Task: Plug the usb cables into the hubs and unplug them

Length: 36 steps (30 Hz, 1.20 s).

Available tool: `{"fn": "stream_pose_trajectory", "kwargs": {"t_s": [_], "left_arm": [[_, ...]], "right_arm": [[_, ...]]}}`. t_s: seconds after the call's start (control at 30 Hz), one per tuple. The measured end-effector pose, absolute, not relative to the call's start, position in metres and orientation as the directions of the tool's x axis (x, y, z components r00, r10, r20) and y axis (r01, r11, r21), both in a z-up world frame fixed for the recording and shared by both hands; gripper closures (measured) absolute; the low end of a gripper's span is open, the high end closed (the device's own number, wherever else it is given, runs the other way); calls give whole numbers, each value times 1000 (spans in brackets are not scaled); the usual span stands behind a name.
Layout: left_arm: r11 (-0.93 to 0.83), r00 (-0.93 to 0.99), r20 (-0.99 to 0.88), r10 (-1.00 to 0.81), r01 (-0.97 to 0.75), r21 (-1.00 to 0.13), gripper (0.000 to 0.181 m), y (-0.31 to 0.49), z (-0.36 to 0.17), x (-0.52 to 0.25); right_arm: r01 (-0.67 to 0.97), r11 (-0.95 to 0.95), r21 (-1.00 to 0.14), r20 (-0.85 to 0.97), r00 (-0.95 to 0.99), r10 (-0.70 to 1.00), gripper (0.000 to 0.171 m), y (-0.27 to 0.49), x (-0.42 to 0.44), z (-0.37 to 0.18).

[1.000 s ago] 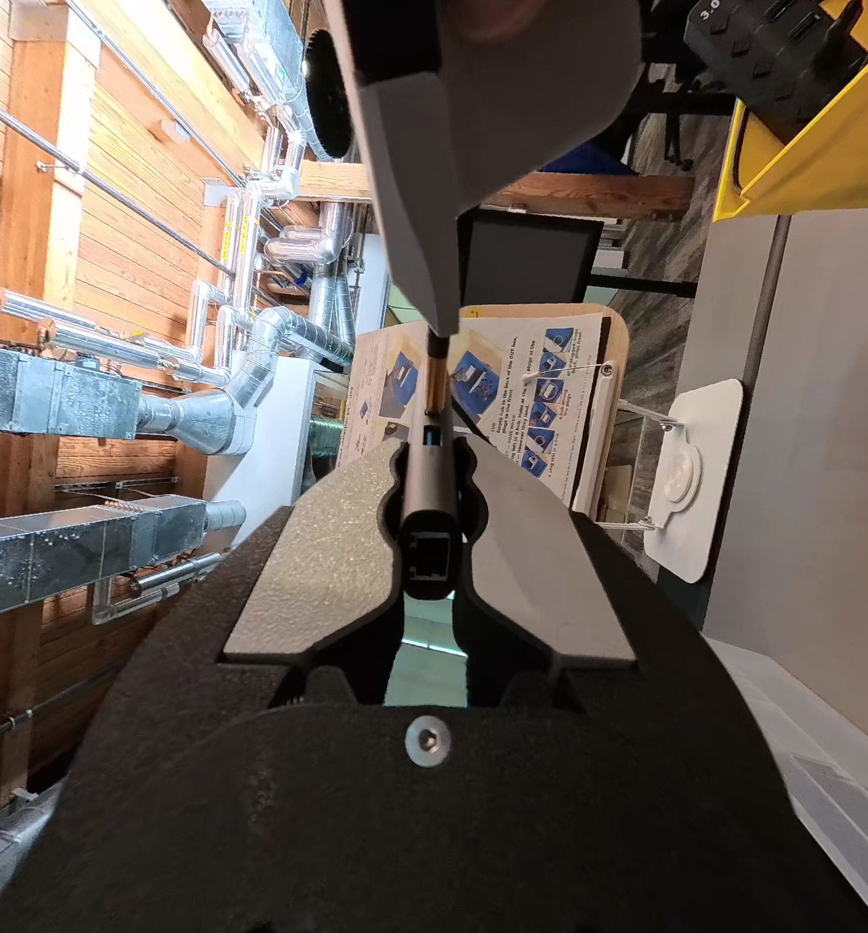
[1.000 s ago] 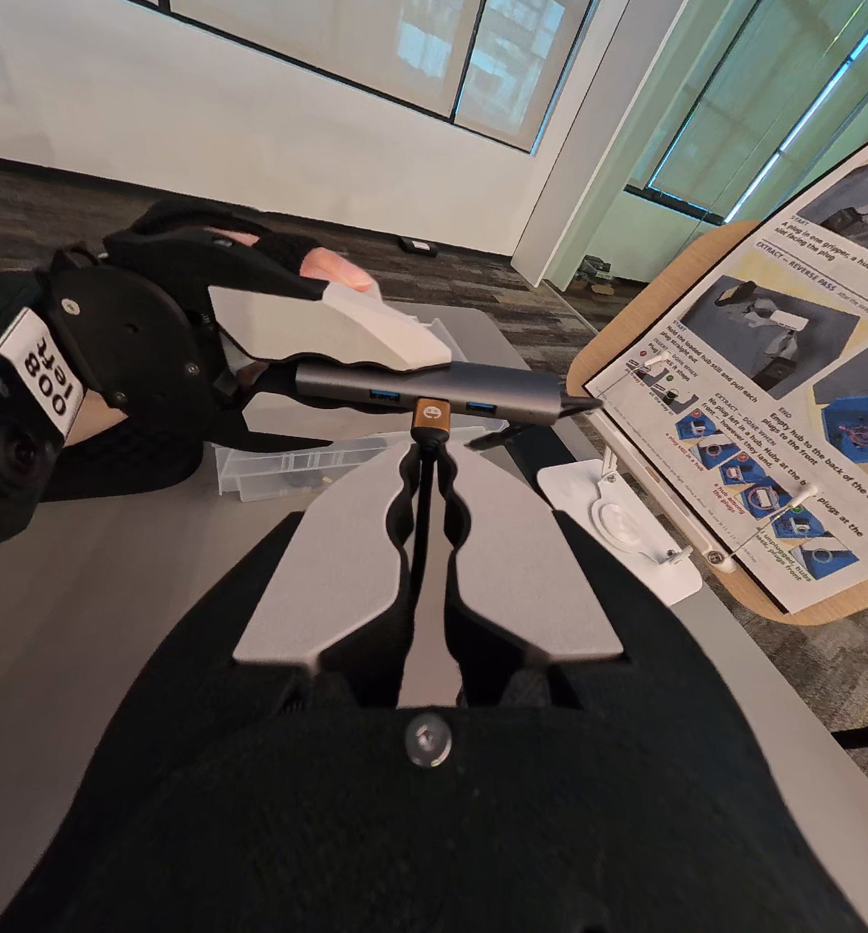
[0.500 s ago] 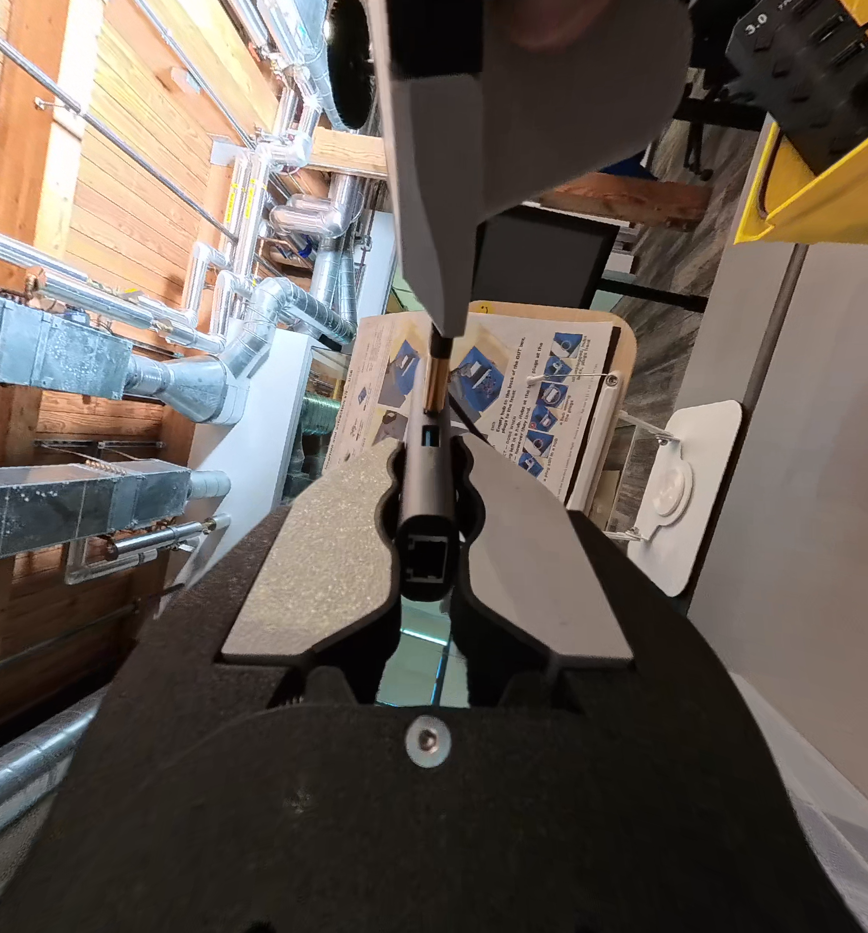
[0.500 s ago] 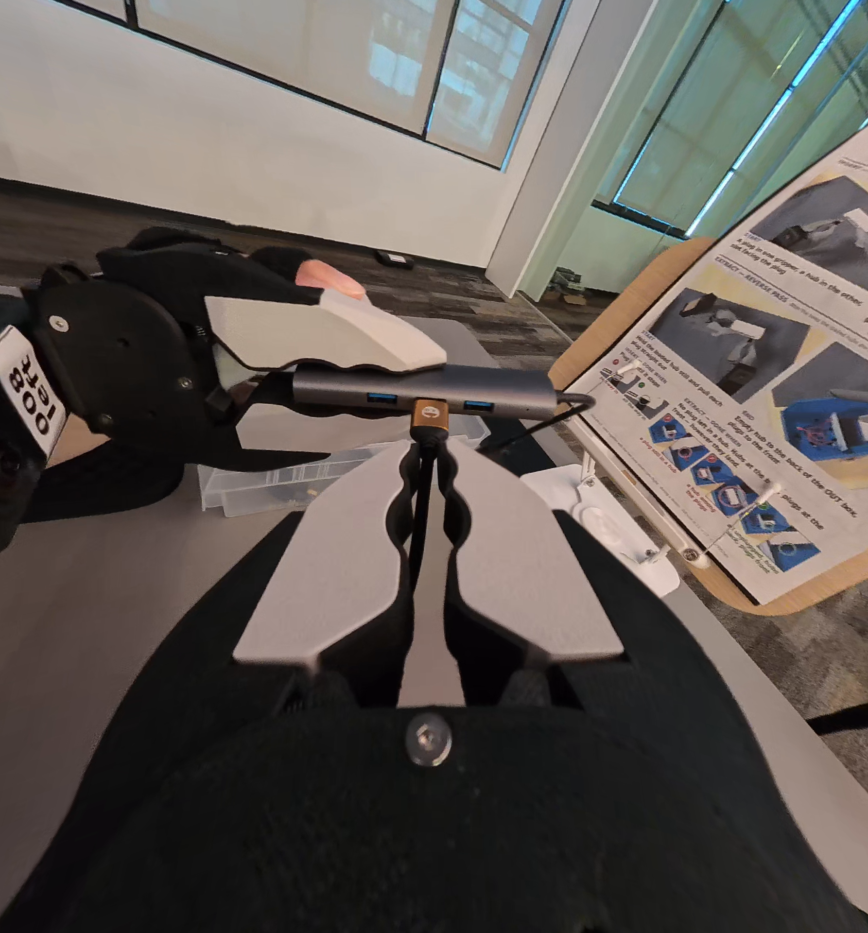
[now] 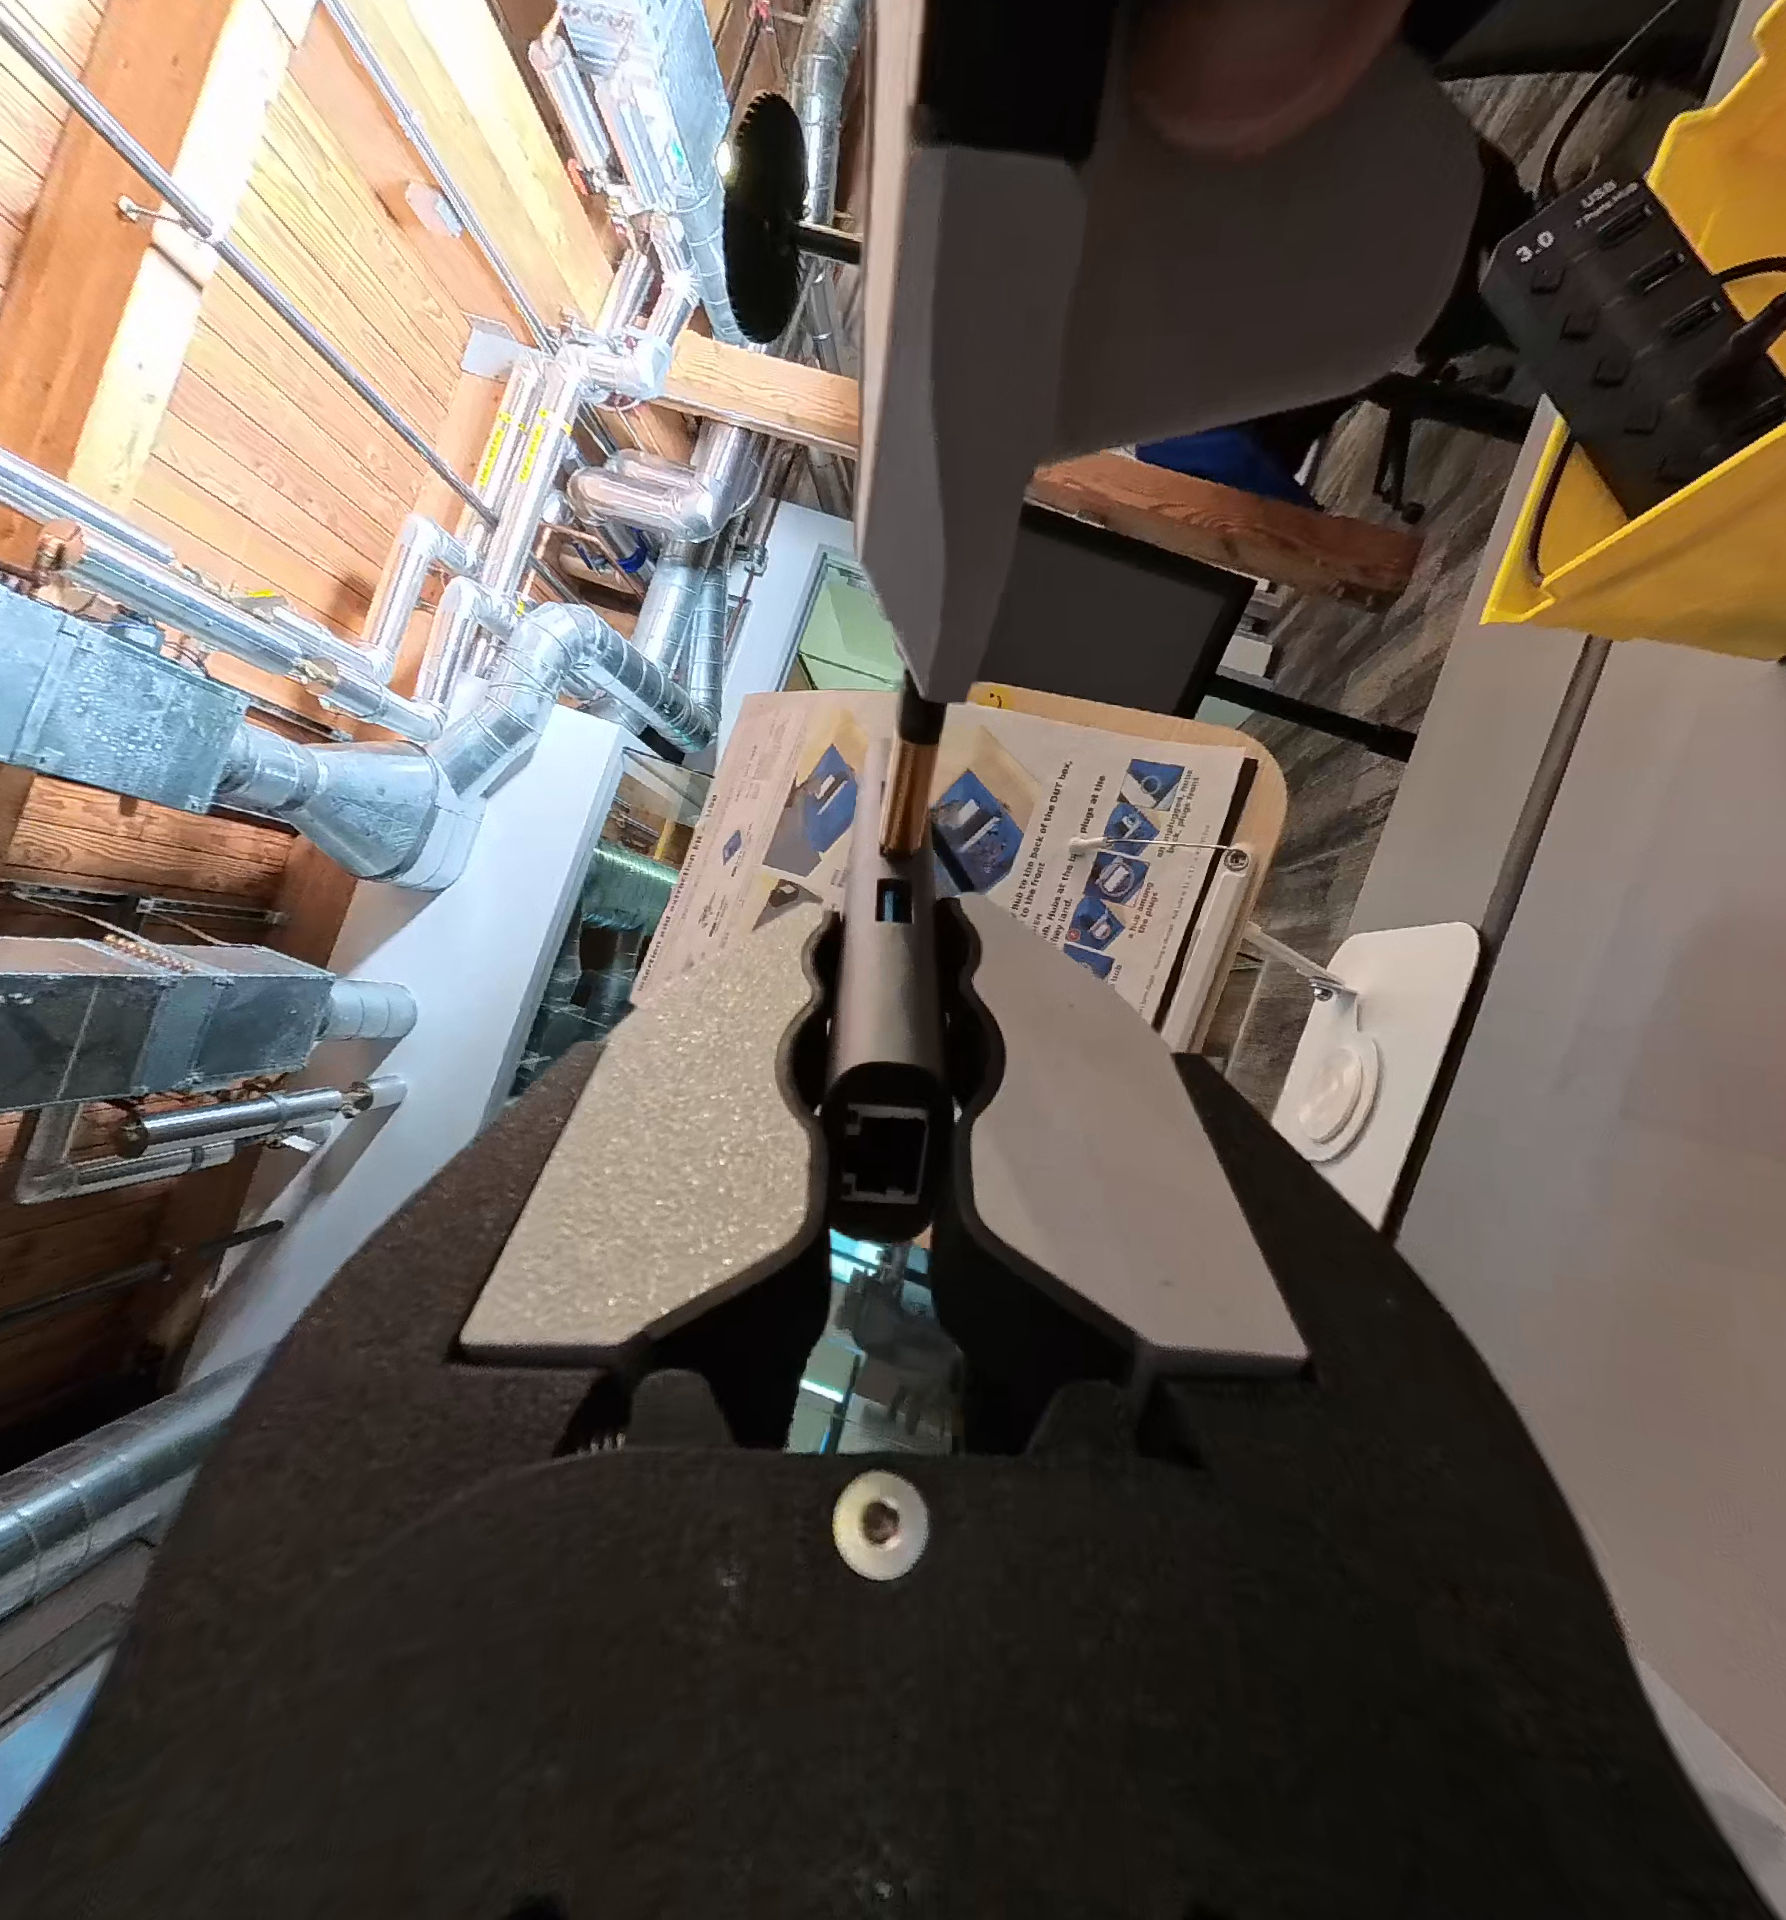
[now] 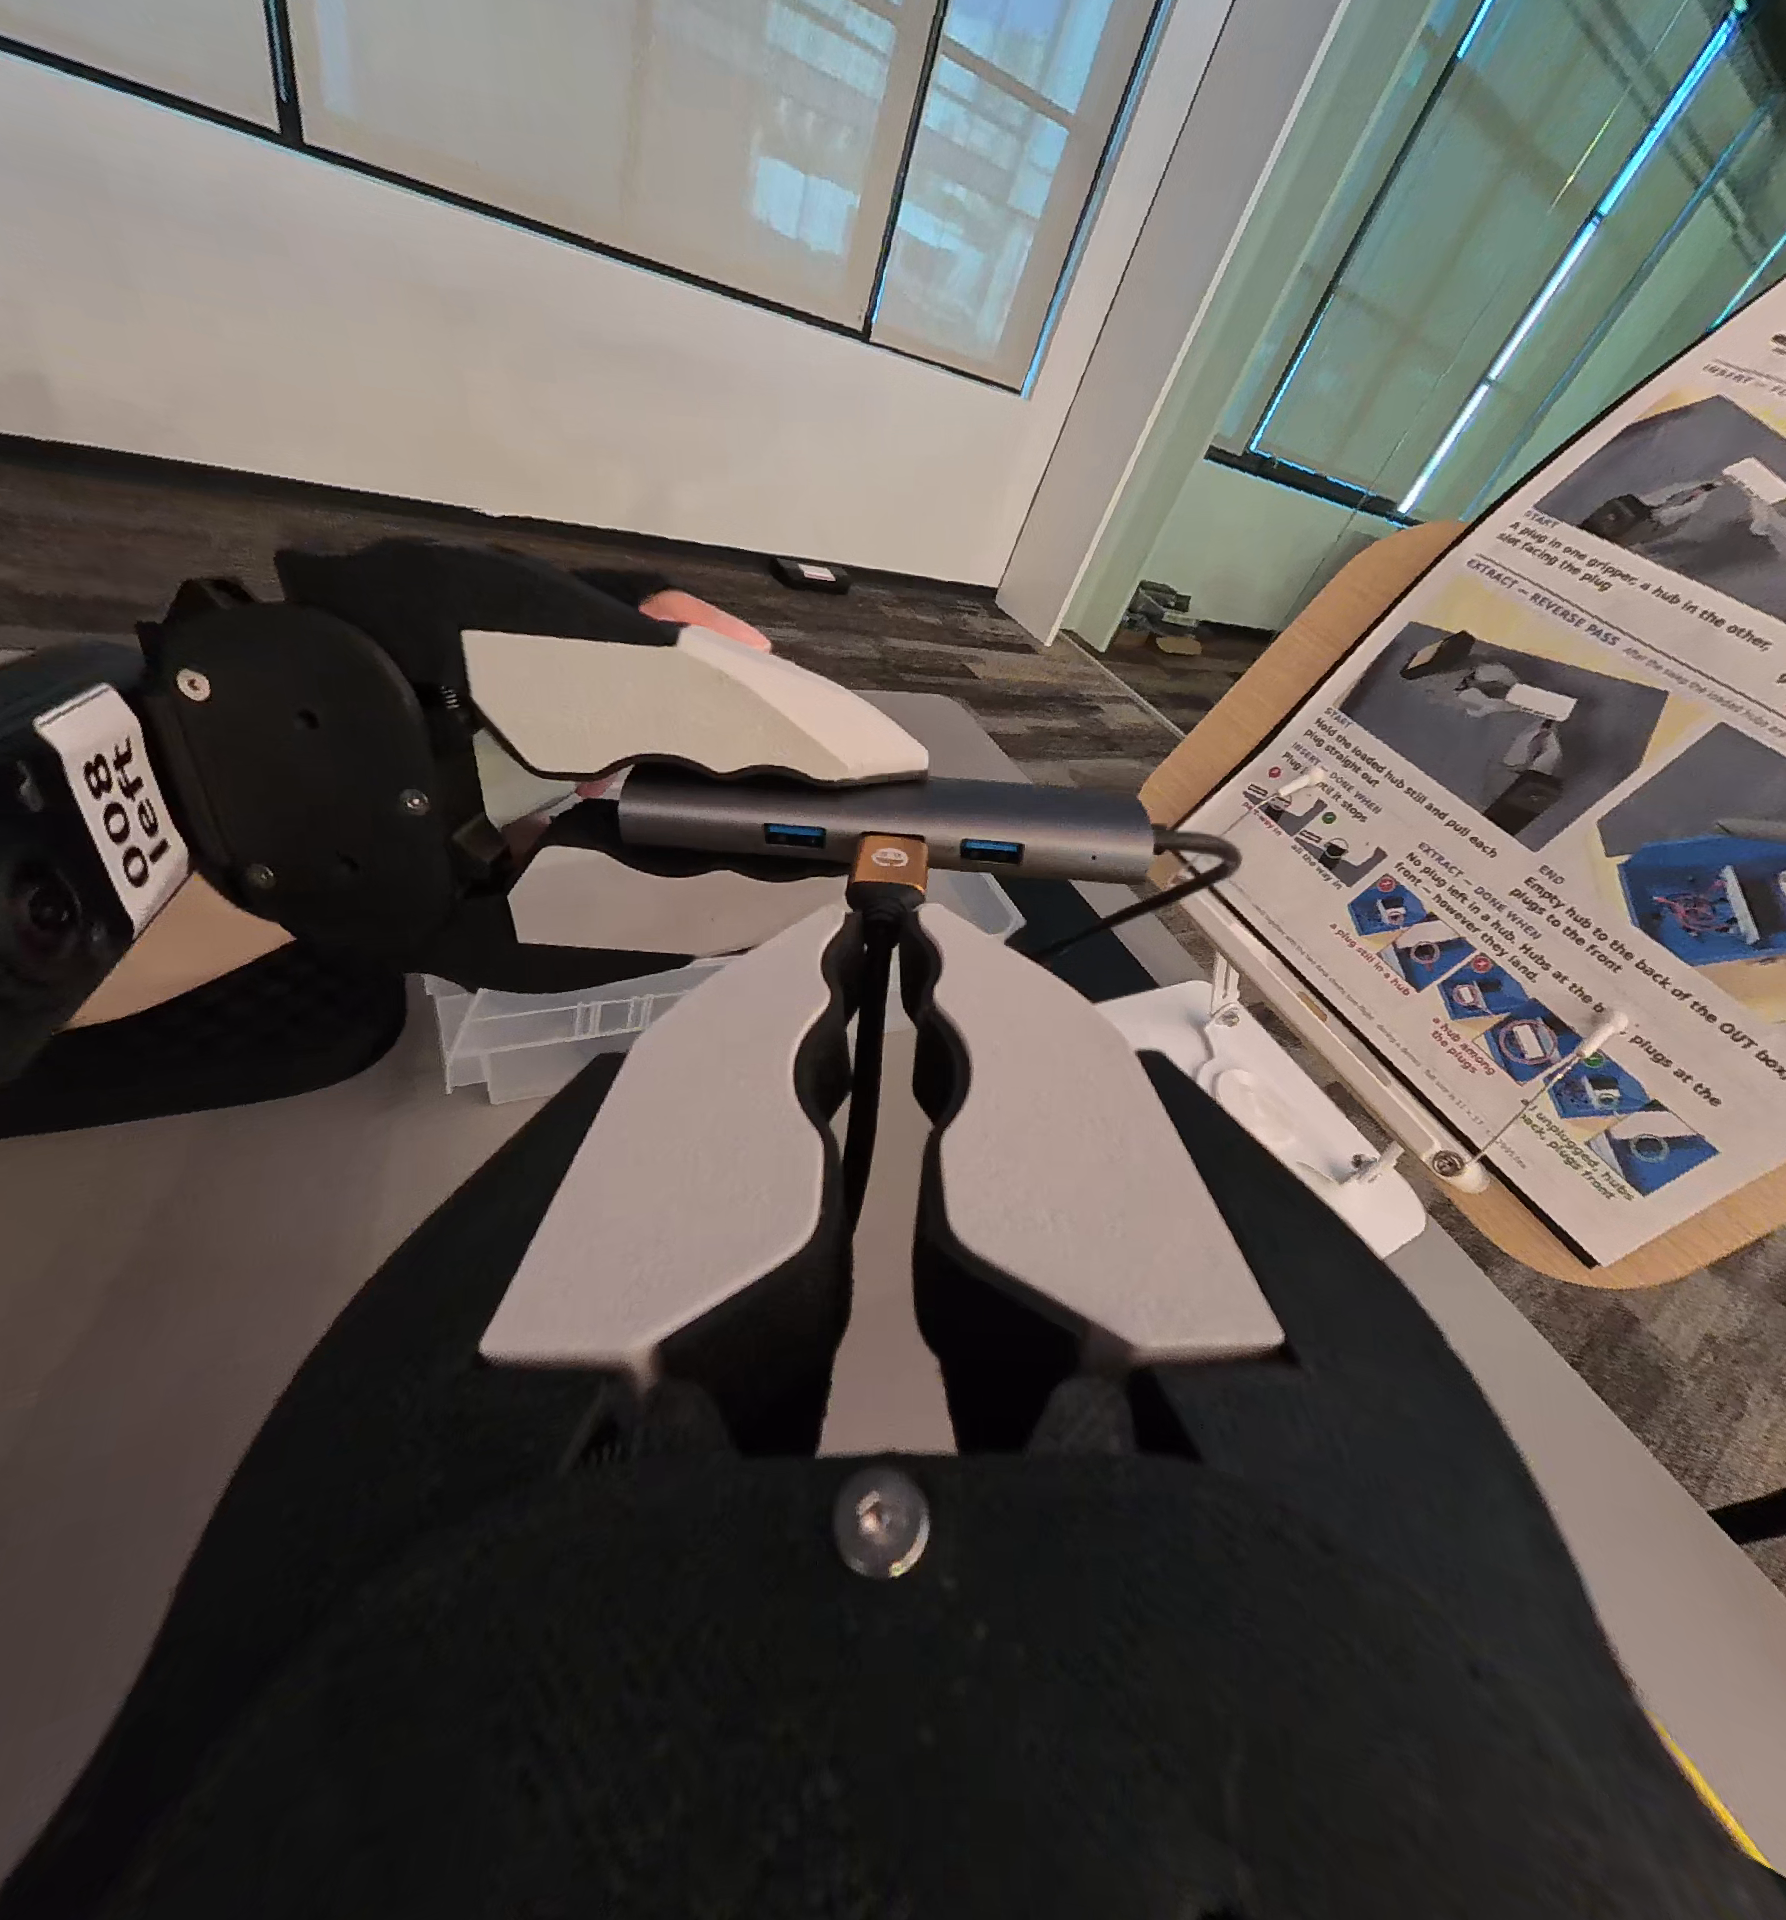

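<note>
Left claw point(image 6: 764, 769) clamps the slim grey metal hub point(image 6: 884, 821); right claw point(image 6: 873, 940) still pinches the black cable point(image 6: 863, 1060), its orange plug point(image 6: 887, 868) seated, beside the clear plastic tray point(image 6: 546, 1023).

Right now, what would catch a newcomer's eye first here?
The grey hub held level above the table by the left hand-held gripper, and the orange plug seated in its middle port. The right hand-held gripper pinches the black cable just behind that plug.
</note>
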<state>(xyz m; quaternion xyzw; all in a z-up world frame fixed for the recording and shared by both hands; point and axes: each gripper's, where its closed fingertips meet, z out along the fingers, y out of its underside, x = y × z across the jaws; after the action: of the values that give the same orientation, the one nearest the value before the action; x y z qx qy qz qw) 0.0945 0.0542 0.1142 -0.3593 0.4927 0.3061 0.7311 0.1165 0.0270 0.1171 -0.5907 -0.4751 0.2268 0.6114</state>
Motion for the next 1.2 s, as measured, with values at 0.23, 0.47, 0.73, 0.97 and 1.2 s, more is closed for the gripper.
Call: {"fn": "stream_pose_trajectory", "kwargs": {"t_s": [0.23, 0.47, 0.73, 0.97, 1.2], "left_arm": [[554, 313, -943, 113, -808, -201, 165, 52, 114, 95], [547, 291, -950, 111, -816, -186, 165, 55, 112, 95], [570, 269, -954, 129, -807, -151, 165, 48, 114, 100], [562, 272, -957, 102, -809, -170, 165, 50, 107, 102], [583, 284, -956, 79, -791, -187, 164, 48, 108, 103]], "right_arm": [[286, 202, -937, 315, 440, 841, 164, 26, 116, 117], [313, 189, -931, 317, 436, 842, 164, 29, 117, 112], [319, 190, -928, 322, 435, 841, 164, 25, 123, 117], [344, 182, -921, 330, 442, 834, 164, 29, 124, 112], [347, 189, -918, 332, 416, 847, 163, 27, 126, 114]]}}
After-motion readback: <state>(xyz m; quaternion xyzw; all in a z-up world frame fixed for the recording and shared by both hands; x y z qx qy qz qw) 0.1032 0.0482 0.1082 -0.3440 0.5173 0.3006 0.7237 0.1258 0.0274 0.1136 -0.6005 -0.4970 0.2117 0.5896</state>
